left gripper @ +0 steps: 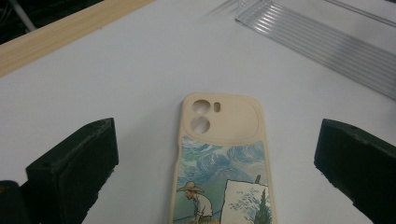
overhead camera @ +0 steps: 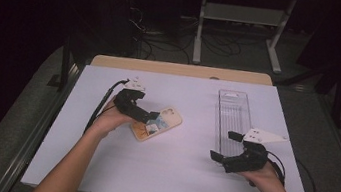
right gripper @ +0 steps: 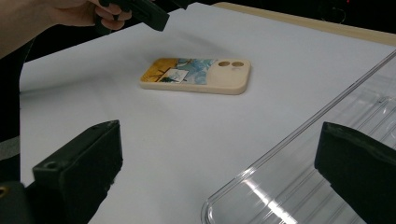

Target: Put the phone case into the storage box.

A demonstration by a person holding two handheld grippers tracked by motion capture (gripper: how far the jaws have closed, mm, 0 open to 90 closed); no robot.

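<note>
White tabletop (overhead camera: 173, 172) fills the middle of a dark room, with cables and a metal stand (overhead camera: 241, 25) on the floor behind it. At the person's left, the left gripper (overhead camera: 147, 118) is held over the near end of a phone case (overhead camera: 157, 123), its jaws spread wide and gripping nothing. Seen from the left gripper view, the case (left gripper: 222, 163) lies flat between the two jaws, touching neither; it is cream with a painted scene of a man in a straw hat. To the right, well apart from it, the right gripper (overhead camera: 228, 145) hovers with jaws wide apart and empty, just beside the near end of a long clear plastic tray (overhead camera: 232, 116).
</note>
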